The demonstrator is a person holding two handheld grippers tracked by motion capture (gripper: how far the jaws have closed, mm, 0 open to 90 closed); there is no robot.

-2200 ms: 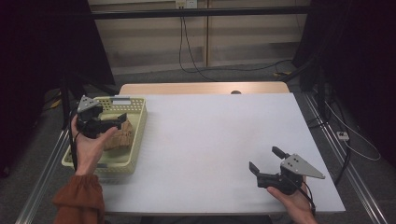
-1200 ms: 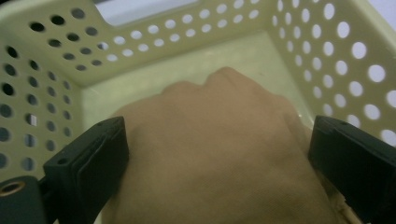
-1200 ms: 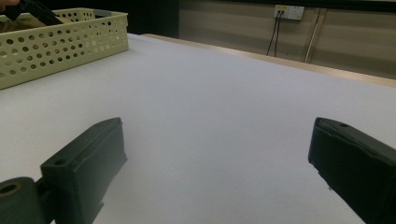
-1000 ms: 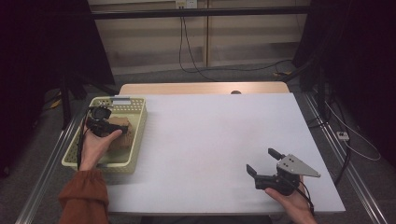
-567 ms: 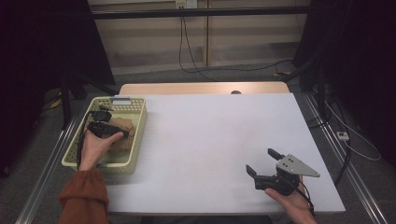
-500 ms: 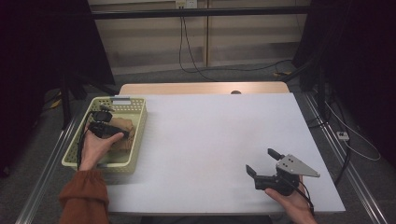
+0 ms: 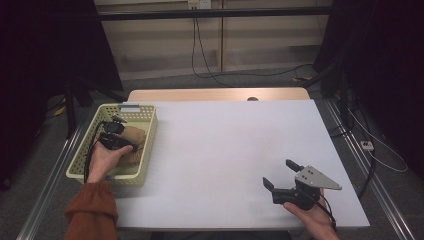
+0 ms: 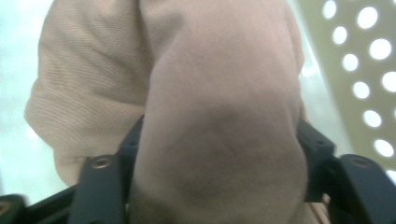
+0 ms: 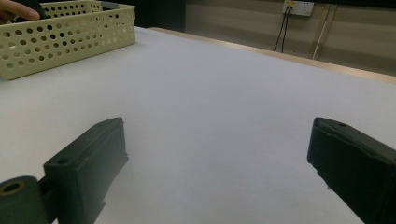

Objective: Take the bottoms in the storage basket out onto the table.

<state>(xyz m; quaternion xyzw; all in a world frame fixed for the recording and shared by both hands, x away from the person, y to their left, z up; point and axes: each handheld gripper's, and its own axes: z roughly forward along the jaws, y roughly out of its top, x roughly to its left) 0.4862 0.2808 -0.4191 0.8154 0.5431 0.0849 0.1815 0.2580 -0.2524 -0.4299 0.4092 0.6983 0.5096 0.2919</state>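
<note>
Left gripper view has the left gripper point(image 7: 114, 134) down in the basket point(image 7: 89, 148) at the bench's point(image 7: 225, 150) left, its jaws astride a fold of tan cloth point(image 8: 210, 102); whether they have clenched I cannot tell. A good grasp would squeeze that fold fully before lifting. The cloth is a crumpled bundle, its long axis running roughly near to far; the right gripper point(image 7: 286, 181) rests released at near right.

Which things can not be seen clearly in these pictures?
- Tan cloth: blurred at close range in the left gripper view; what kind of item it is cannot be told.
- Left hand-held gripper: in the high view the hand covers it.
- Basket floor: hidden under cloth and hand.
</note>
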